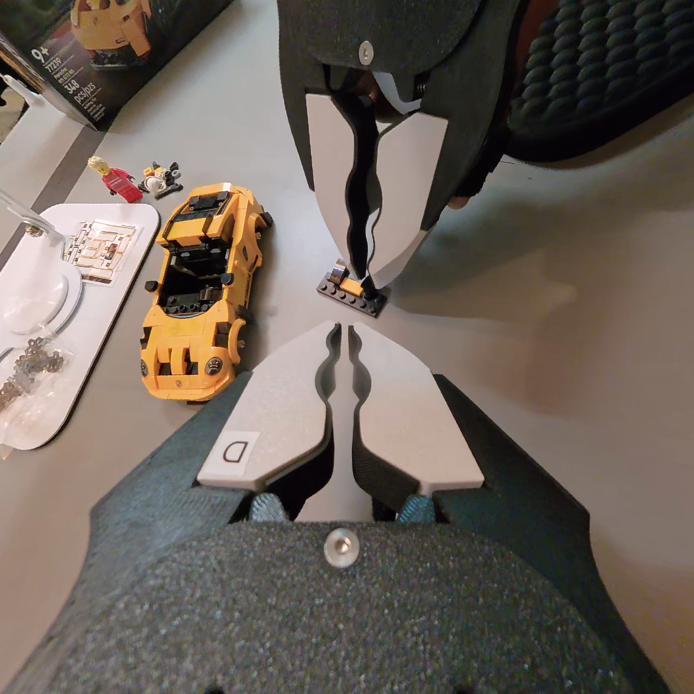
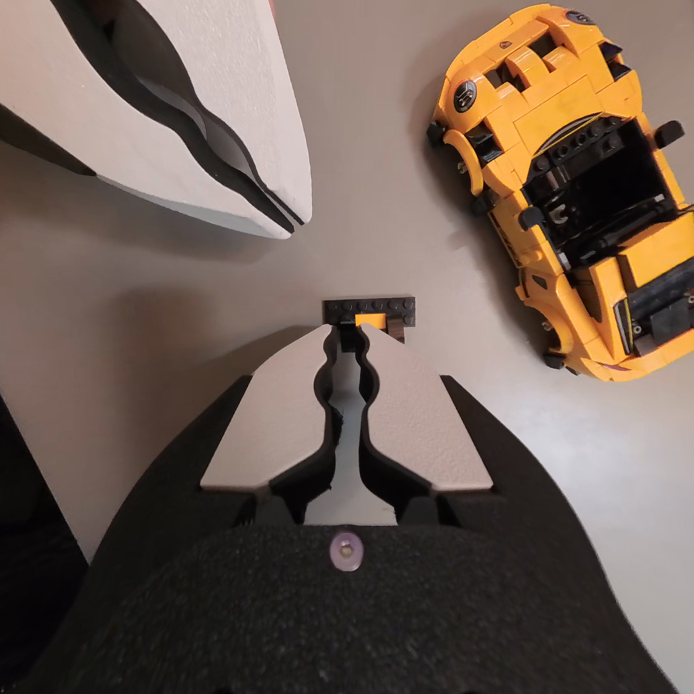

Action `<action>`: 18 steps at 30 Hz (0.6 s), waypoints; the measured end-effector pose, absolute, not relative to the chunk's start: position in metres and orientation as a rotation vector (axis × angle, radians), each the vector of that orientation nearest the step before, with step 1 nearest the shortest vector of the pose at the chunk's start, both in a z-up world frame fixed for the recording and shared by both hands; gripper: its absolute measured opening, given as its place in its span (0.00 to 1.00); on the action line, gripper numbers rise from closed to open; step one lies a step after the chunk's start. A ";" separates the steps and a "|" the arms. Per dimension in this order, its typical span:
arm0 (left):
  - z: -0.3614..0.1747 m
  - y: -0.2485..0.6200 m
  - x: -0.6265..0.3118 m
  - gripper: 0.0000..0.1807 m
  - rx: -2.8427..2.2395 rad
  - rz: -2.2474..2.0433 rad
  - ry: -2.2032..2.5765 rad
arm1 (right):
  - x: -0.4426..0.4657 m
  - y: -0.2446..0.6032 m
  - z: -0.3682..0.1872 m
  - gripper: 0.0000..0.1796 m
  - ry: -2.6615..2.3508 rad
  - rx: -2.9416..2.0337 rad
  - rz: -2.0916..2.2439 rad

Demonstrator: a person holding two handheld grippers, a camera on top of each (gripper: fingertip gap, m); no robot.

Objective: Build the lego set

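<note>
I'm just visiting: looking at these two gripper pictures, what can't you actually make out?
- Left wrist view: the clear bag on the white tray holds tiny dark parts, too small to identify.
- Left wrist view: the set's box is cut off by the top edge.
- Right wrist view: the right gripper covers the small black piece on the black plate; whether it is seated is unclear.
- Right wrist view: the yellow car runs off the right edge.

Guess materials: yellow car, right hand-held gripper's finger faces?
Yellow car: looks like glossy moulded plastic bricks; studs, seams and highlights show. Right hand-held gripper fingers: matte pale plates, probably printed or moulded plastic, on grainy black bodies; dark inner edges may be rubbery, unclear.
</note>
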State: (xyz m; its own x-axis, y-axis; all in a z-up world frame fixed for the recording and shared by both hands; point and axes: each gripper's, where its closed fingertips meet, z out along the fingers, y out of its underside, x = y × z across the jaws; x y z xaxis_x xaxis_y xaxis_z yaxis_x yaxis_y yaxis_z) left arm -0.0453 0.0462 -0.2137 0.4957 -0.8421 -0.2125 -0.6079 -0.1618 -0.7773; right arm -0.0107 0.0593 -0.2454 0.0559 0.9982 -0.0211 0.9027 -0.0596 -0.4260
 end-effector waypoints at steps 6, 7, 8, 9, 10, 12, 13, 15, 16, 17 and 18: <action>-0.213 0.046 -0.045 0.02 -1.868 -0.334 1.208 | -0.011 0.060 -0.249 0.05 -1.948 -2.059 0.425; -0.213 0.046 -0.045 0.02 -1.867 -0.335 1.209 | -0.012 0.060 -0.249 0.04 -1.950 -2.061 0.425; -0.213 0.046 -0.045 0.02 -1.867 -0.335 1.209 | -0.012 0.060 -0.249 0.04 -1.952 -2.066 0.425; -0.213 0.046 -0.045 0.02 -1.866 -0.335 1.210 | -0.012 0.060 -0.249 0.04 -1.955 -2.070 0.425; -0.213 0.045 -0.045 0.02 -1.866 -0.335 1.210 | -0.012 0.060 -0.249 0.04 -1.959 -2.074 0.423; -0.213 0.045 -0.045 0.02 -1.867 -0.336 1.211 | -0.012 0.060 -0.250 0.04 -1.968 -2.085 0.416; -0.213 0.045 -0.045 0.02 -1.867 -0.337 1.211 | -0.012 0.060 -0.250 0.04 -1.973 -2.095 0.410; -0.213 0.045 -0.045 0.02 -1.867 -0.337 1.212 | -0.013 0.059 -0.250 0.04 -1.996 -2.110 0.390; -0.213 0.045 -0.045 0.02 -1.867 -0.338 1.213 | -0.013 0.059 -0.250 0.04 -2.010 -2.117 0.379; -0.213 0.045 -0.045 0.02 -1.867 -0.334 1.214 | -0.013 0.059 -0.250 0.04 -2.022 -2.127 0.372; -0.213 0.046 -0.047 0.02 -1.863 -0.320 1.219 | -0.013 0.059 -0.250 0.04 -2.032 -2.138 0.369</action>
